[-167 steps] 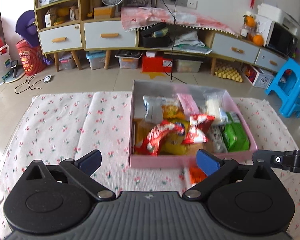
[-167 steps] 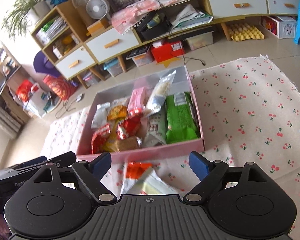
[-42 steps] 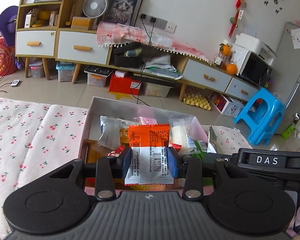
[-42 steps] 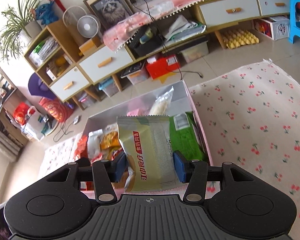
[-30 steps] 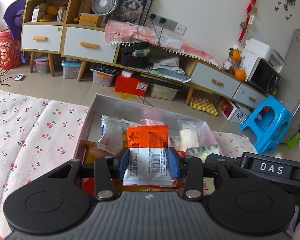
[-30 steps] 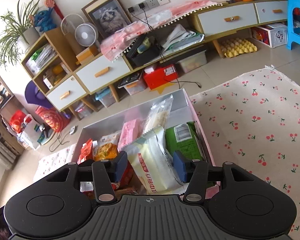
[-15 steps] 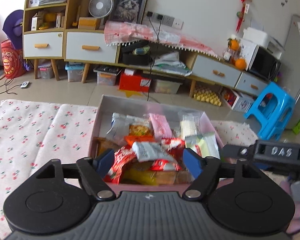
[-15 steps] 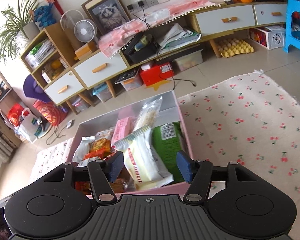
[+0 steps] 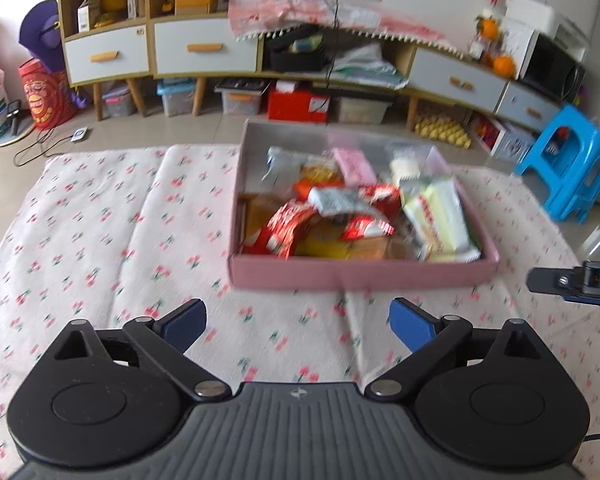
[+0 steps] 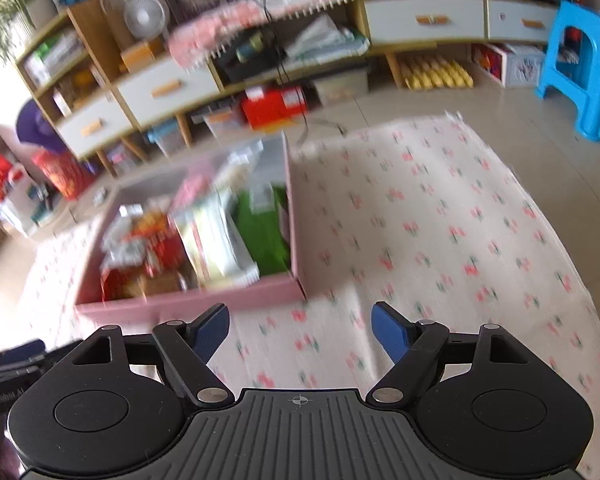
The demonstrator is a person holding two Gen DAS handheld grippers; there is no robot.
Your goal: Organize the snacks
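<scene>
A pink box [image 9: 360, 272] full of snack packets stands on the cherry-print cloth [image 9: 100, 240]. On top lie an orange-and-white packet [image 9: 332, 198] and a pale yellow-green packet [image 9: 440, 216]. My left gripper [image 9: 298, 322] is open and empty, a short way in front of the box. My right gripper [image 10: 300, 330] is open and empty, near the box's front right corner [image 10: 296, 284]. The pale packet [image 10: 216, 236] and a green packet [image 10: 264, 232] show blurred in the right wrist view. The right gripper's side shows in the left wrist view [image 9: 572, 280].
A low cabinet [image 9: 204, 48] with drawers and storage bins lines the back wall. A blue plastic stool [image 9: 568, 168] stands at the right, off the cloth. The cloth [image 10: 440, 240] stretches to the right of the box.
Both grippers opened and let their packets drop into the box, then pulled back toward me. The orange-and-white and the pale packets now lie on the pile.
</scene>
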